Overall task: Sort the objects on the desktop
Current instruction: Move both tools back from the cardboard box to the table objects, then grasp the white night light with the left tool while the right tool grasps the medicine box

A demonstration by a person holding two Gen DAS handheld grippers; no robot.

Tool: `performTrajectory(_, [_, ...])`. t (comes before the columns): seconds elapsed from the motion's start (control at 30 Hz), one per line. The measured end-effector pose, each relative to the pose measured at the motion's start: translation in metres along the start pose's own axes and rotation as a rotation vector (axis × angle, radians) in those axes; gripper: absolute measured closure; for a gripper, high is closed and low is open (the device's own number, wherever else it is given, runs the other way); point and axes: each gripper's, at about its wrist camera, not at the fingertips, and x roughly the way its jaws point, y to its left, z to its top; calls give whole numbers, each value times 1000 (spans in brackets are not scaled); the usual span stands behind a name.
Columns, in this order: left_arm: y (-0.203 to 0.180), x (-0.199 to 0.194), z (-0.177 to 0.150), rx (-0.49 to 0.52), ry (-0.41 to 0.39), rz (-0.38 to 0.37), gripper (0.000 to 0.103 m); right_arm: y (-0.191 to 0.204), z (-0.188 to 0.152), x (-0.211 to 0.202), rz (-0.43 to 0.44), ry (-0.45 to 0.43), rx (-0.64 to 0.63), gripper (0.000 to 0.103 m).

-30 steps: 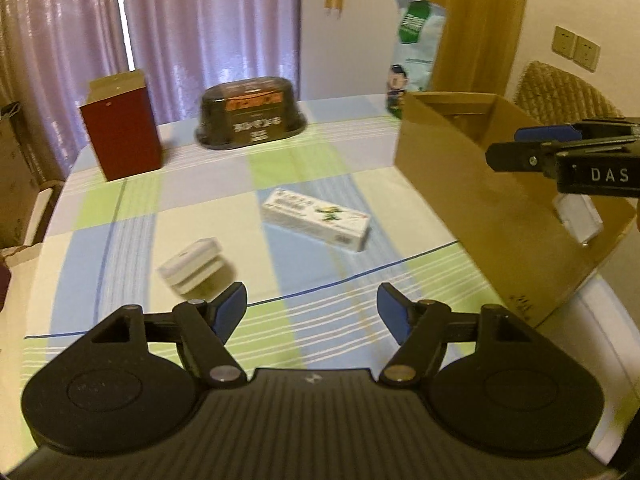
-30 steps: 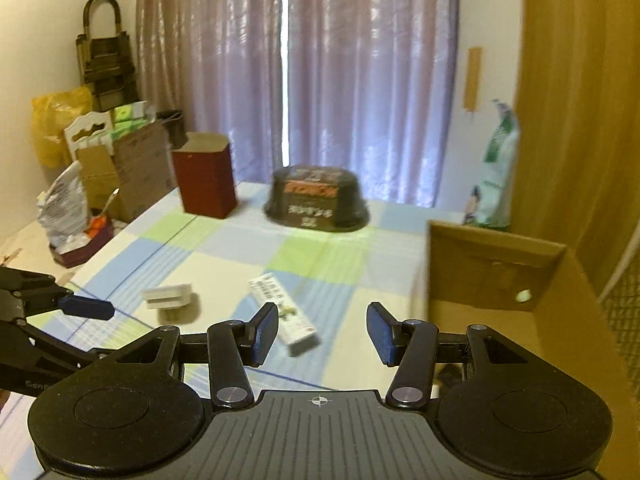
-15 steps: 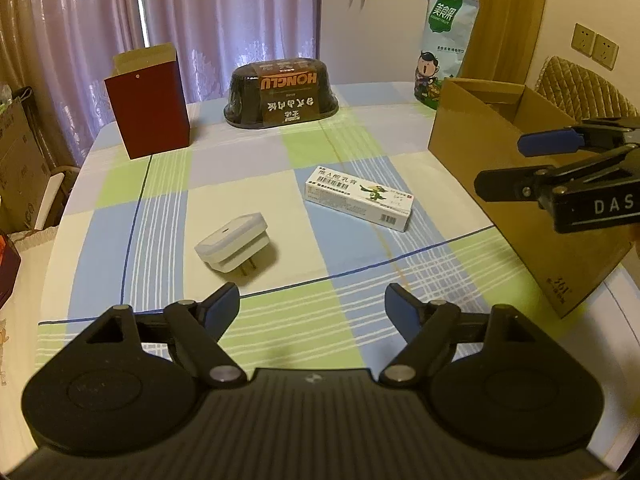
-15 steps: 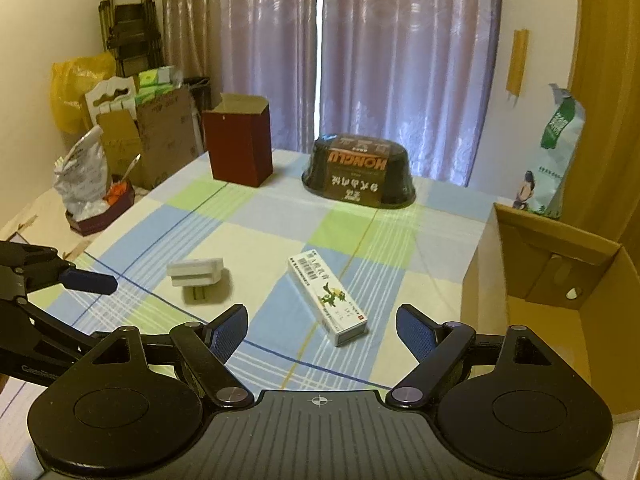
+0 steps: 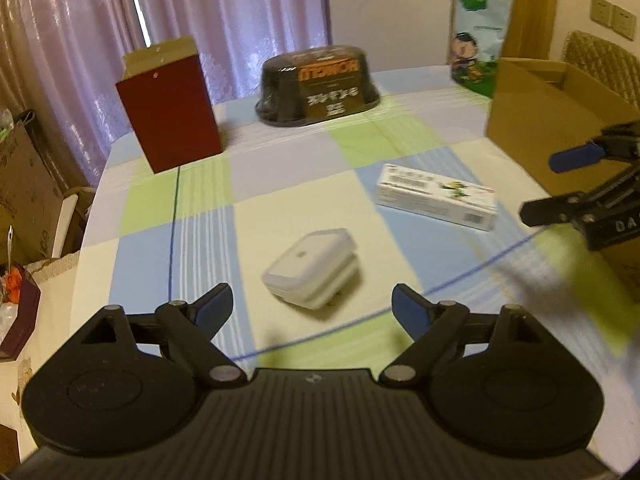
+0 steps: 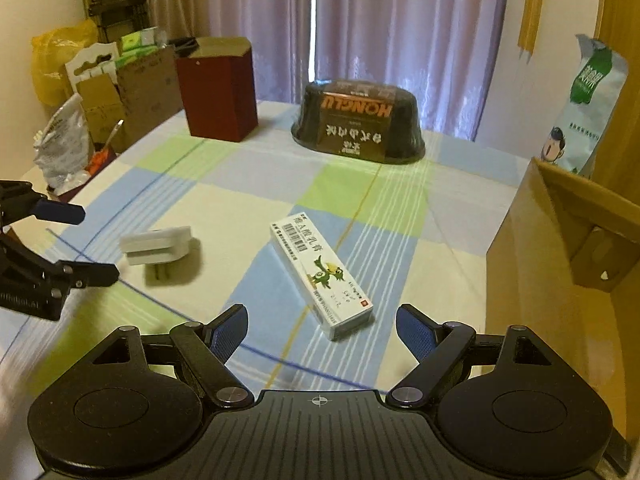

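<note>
White charger (image 5: 311,268) lies on the checked tablecloth (image 5: 280,184), just ahead of the left gripper (image 5: 312,308) — jaws wide apart, empty. Medicine box (image 6: 320,276) lies flat near the cardboard box (image 6: 560,264); right gripper (image 6: 321,332) wide open, empty — box ahead.

On the checked tablecloth (image 6: 248,184): one white plug adapter (image 5: 310,270), one white medicine carton (image 6: 320,274), one dark red box (image 6: 218,92), one black wrapped tub marked HONGLU (image 6: 358,122), one green-and-white snack bag (image 6: 588,108), one open cardboard box (image 6: 560,240). Two grippers, left (image 5: 312,310) and right (image 6: 322,330).
</note>
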Motion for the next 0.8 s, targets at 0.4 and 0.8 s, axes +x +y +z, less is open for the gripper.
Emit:
performTrajectory(0.4, [17, 59, 25, 19, 25, -124, 10, -12, 6, 36, -7, 52, 50, 19])
performTrajectory(0.8, [25, 90, 24, 4, 109, -273, 13, -17, 3, 52, -7, 77, 78, 19])
